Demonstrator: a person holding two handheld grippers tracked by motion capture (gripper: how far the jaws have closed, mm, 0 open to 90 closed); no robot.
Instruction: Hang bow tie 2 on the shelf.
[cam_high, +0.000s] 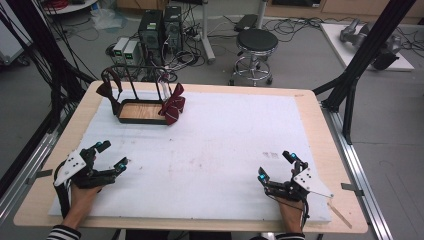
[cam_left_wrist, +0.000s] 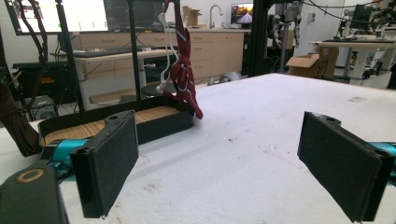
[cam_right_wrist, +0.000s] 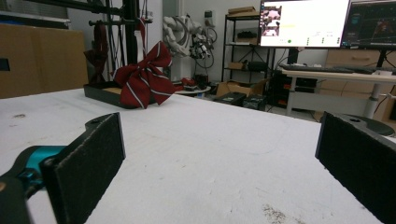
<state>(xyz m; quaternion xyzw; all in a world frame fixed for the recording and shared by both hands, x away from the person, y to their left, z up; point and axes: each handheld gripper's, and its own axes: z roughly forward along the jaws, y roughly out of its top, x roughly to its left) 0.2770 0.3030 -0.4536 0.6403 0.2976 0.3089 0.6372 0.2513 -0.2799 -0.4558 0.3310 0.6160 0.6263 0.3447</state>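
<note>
The red striped bow tie (cam_high: 173, 106) sits in the upper left of the high view, draped against the right end of a black stand (cam_high: 131, 87) whose wooden base tray (cam_high: 140, 112) rests at the far left of the desk (cam_high: 210, 150); both tongs lie well apart from it along the bottom edge of the frame, so any reach runs forward and up the picture; the left tongs (cam_high: 111, 156), at lower left, look the nearer of the two, with the bow up and to the right of them, while the right tongs (cam_high: 276, 165), at lower right, would have to cross most of the white surface diagonally to the upper left; both tongs are released, jaws spread wide with nothing between them, as the left gripper view and right gripper view both show by the bare desk between the black pads; in the left gripper view the bow tie (cam_left_wrist: 183, 70) hangs limp from a thin upright rod, its long axis near vertical, tails pointing down over the tray rim; in the right gripper view it (cam_right_wrist: 144, 81) reads as a soft knotted fabric, dark red with pale stripes, loops flaring to either side; a second dark brownish tie (cam_high: 106, 89) hangs at the stand's left end; the desk covering is white, matt and slightly grainy with faint scuffs, edged by pale wood; the cloth would likely fold and slip when pinched.
</note>
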